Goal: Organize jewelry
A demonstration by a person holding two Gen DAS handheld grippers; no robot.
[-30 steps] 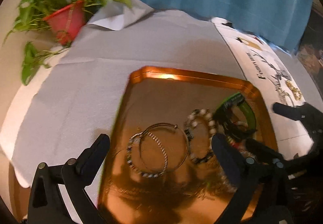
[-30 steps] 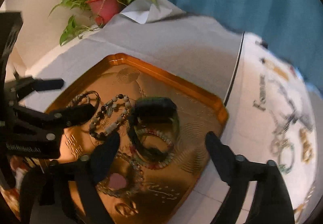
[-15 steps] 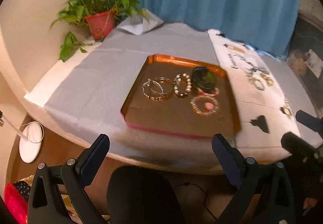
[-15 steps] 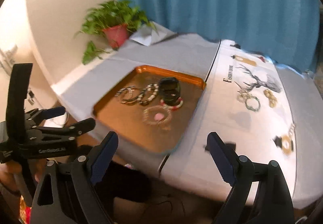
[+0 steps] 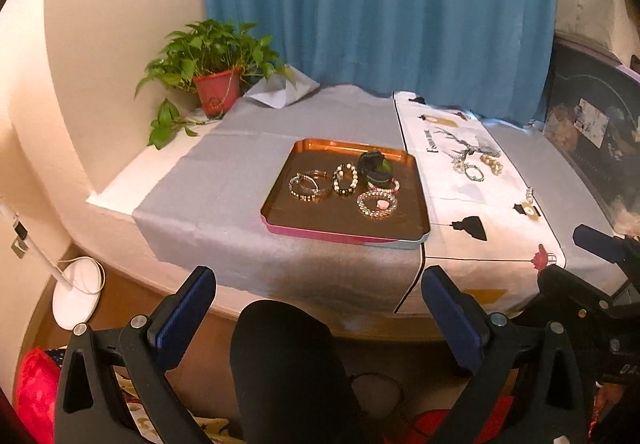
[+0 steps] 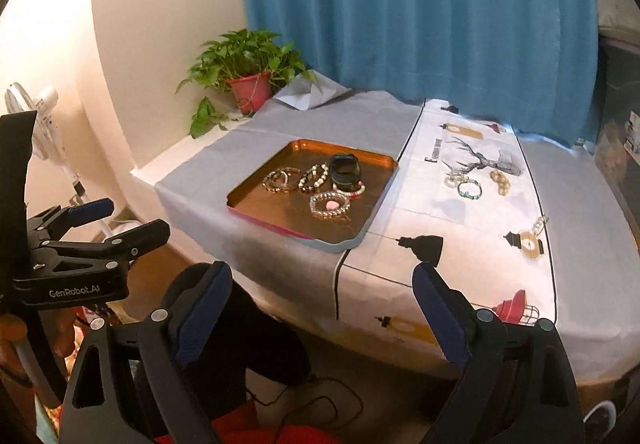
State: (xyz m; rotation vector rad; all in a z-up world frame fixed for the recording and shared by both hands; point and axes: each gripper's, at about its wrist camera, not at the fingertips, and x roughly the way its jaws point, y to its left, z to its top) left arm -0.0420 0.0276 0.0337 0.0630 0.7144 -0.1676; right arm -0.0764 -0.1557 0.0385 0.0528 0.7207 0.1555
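Observation:
A copper tray (image 5: 416, 199) (image 6: 276, 155) sits on the grey tablecloth and holds several bracelets (image 5: 344, 179) (image 6: 312, 177) and a dark green bangle stack (image 5: 376, 167) (image 6: 346, 171). More jewelry (image 5: 476, 167) (image 6: 468, 183) lies on the white printed runner to the right. My left gripper (image 5: 318, 320) is open and empty, held back off the table's near edge. My right gripper (image 6: 320, 308) is open and empty, also back from the table. The left gripper also shows in the right wrist view (image 6: 112, 219).
A potted plant (image 5: 216, 83) (image 6: 250, 83) stands at the back left against a blue curtain (image 5: 380, 3). A white fan base (image 5: 78, 294) is on the floor at left. A dark knee (image 5: 288, 360) lies below the table edge.
Both grippers have pulled far back and up from the tray, from right over the bracelets to off the table's near edge. The jewelry stays in the tray.

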